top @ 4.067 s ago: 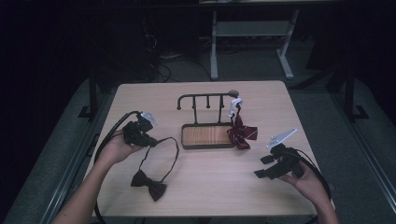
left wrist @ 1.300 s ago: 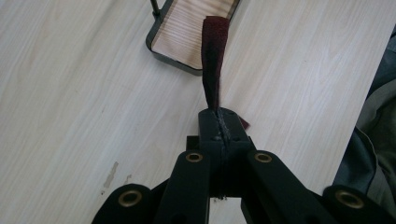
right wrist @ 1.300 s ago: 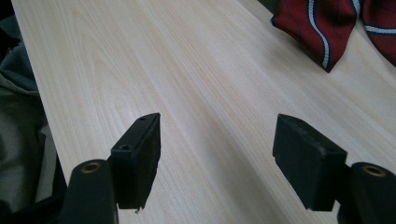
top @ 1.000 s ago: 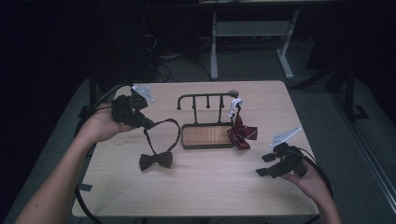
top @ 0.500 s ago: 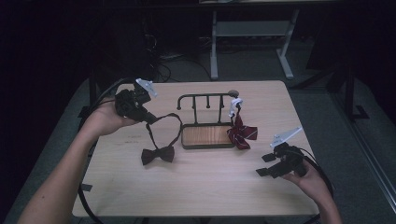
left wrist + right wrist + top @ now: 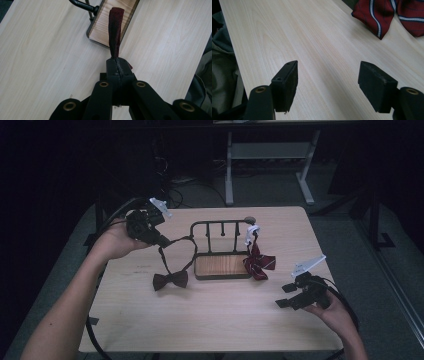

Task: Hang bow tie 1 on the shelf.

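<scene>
I saw the dark maroon fabric bow tie (image 6: 170, 280) left of the table's centre, its strap (image 6: 115, 30) pinched in my left gripper (image 6: 166, 241); up close, the weave showed. My right gripper (image 6: 328, 87) gaped empty near the right edge.

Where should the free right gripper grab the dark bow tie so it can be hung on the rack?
Probably the strap loop, not the bow. The left gripper is shut on one end of the strap, so it stands off the table as a thin band that open jaws can straddle. Bring the right gripper across from the right, in front of the rack, pinching the band's flat faces.
</scene>
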{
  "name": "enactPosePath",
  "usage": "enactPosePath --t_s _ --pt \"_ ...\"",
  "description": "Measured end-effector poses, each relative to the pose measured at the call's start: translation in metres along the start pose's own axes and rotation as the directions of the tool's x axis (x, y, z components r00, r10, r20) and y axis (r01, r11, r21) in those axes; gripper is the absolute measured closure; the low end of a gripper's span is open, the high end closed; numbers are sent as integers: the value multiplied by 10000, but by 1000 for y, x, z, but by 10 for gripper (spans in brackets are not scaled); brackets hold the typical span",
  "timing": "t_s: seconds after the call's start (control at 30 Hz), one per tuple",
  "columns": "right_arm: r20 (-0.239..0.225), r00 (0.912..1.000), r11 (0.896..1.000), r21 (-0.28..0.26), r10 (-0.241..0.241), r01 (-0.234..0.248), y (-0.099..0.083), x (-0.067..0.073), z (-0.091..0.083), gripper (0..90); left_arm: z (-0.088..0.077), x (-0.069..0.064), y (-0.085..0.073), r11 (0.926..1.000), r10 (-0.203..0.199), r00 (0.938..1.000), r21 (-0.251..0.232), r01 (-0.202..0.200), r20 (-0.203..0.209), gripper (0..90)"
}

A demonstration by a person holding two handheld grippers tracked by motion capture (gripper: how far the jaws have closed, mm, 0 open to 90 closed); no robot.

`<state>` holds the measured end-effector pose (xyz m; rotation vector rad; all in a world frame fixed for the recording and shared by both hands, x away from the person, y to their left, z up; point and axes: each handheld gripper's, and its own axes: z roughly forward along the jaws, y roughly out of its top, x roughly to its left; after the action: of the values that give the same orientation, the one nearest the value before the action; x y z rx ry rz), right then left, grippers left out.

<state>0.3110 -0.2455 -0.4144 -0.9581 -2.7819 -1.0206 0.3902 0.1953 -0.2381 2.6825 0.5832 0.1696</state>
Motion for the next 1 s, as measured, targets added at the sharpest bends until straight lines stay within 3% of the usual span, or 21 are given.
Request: enactPosePath --t_s 0.8,1.0 --pt "46 10000 10000 -37 40 -39 1 1 -3 319 -2 13 25 9992 56 9997 393 -47 -230 900" --pt "92 10000 10000 -52 -31 32 1 1 -4 320 -1 18 27 9988 -148 9995 453 161 -274 900"
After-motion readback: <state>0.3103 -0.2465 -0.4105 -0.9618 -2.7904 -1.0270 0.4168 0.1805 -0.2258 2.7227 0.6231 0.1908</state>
